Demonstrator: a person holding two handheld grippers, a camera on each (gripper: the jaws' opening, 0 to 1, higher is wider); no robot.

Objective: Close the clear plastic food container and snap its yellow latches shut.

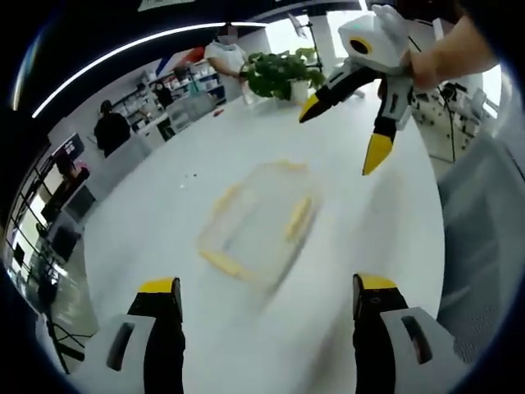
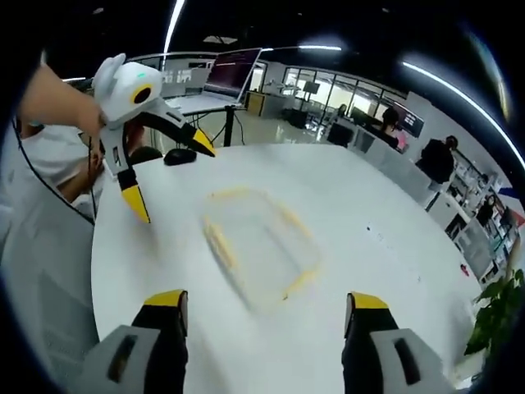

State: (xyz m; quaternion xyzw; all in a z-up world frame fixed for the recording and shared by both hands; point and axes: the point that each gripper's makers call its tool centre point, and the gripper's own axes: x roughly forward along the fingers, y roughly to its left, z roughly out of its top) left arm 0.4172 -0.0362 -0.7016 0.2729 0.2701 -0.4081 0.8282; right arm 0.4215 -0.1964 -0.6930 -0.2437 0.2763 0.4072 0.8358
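Both grippers hover above the white table (image 1: pixel 164 222), jaws spread wide, holding nothing: the left gripper (image 1: pixel 267 295), and the right gripper (image 1: pixel 344 135) held in a hand (image 1: pixel 431 61). The container (image 1: pixel 258 222), blurred, lies mid-table between them, long axis angled toward the plant (image 1: pixel 283 74) at the far edge. Open office around.

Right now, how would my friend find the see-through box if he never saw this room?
Look at the big round white table. Near its middle lies the clear plastic food container, with both open grippers, left gripper and right gripper, above it. It is see-through with yellow latches along its sides, unlike the leafy potted plant at the table's far edge.
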